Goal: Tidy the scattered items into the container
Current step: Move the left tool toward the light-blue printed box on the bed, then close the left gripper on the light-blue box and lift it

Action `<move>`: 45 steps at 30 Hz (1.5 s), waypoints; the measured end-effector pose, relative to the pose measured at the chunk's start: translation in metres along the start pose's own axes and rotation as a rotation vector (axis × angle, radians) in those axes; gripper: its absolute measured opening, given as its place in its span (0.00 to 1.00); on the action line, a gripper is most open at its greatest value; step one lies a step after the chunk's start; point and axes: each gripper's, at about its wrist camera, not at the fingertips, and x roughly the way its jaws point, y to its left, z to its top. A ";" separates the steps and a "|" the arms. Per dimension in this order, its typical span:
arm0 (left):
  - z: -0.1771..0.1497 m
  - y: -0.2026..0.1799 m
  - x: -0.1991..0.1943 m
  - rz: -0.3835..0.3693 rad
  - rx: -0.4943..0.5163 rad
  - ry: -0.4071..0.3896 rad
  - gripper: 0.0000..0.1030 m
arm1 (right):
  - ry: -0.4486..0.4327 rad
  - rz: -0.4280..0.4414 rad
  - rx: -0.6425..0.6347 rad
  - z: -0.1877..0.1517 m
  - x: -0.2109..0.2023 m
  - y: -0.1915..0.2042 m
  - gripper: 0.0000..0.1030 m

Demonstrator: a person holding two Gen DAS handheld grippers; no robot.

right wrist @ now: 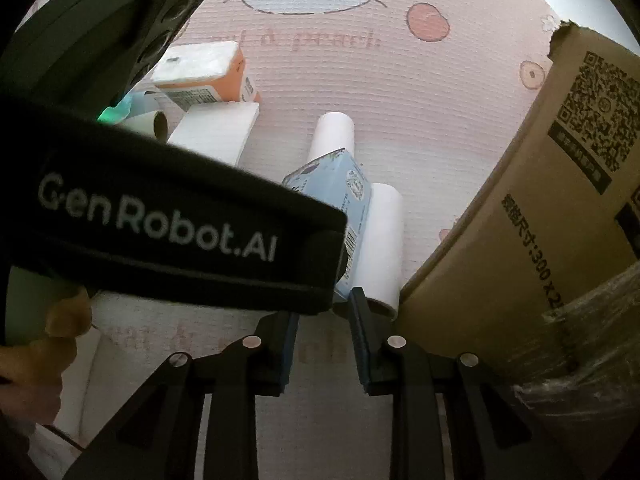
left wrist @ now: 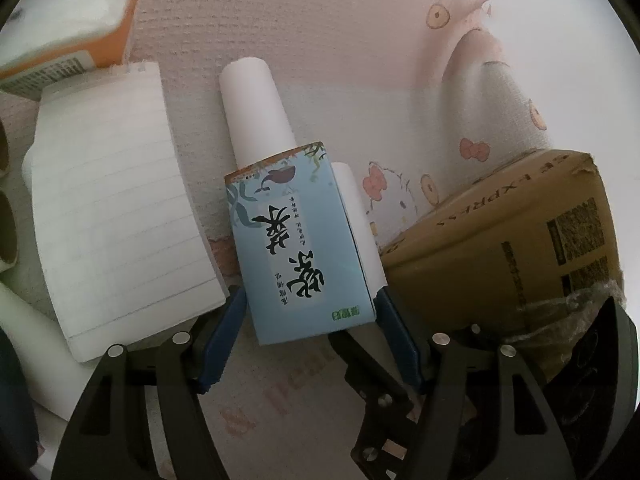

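Observation:
A light blue carton (left wrist: 304,248) with black calligraphy lies across two white tubes (left wrist: 256,108) (left wrist: 360,216) on the pink mat. My left gripper (left wrist: 308,300) is open, its blue fingertips on either side of the carton's near end, and I see no pad pressing on it. From the right wrist, the left gripper's black housing (right wrist: 160,220) covers much of the carton (right wrist: 340,188). My right gripper (right wrist: 324,336) hovers just before the nearer tube (right wrist: 384,240), jaws nearly together with nothing between them. The brown cardboard box (left wrist: 500,248) (right wrist: 520,220) stands right of the carton.
A white lined pad (left wrist: 116,200) (right wrist: 216,136) lies left of the carton, with an orange tissue pack (left wrist: 80,20) (right wrist: 204,76) behind it. Brown cardboard tube ends (left wrist: 6,220) (right wrist: 158,124) show at the far left. A hand (right wrist: 60,320) is at lower left. Crinkled plastic wrap (right wrist: 580,340) fills the box.

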 end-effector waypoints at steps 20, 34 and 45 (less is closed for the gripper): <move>-0.049 -0.002 -0.044 0.042 0.004 0.024 0.65 | -0.049 0.157 -0.054 -0.006 -0.018 -0.017 0.24; -0.060 -0.010 -0.044 0.156 0.109 0.077 0.65 | 0.160 0.287 0.067 -0.059 -0.026 -0.034 0.58; -0.062 -0.009 -0.023 0.140 0.046 0.116 0.64 | 0.126 0.298 0.016 -0.030 -0.017 -0.023 0.63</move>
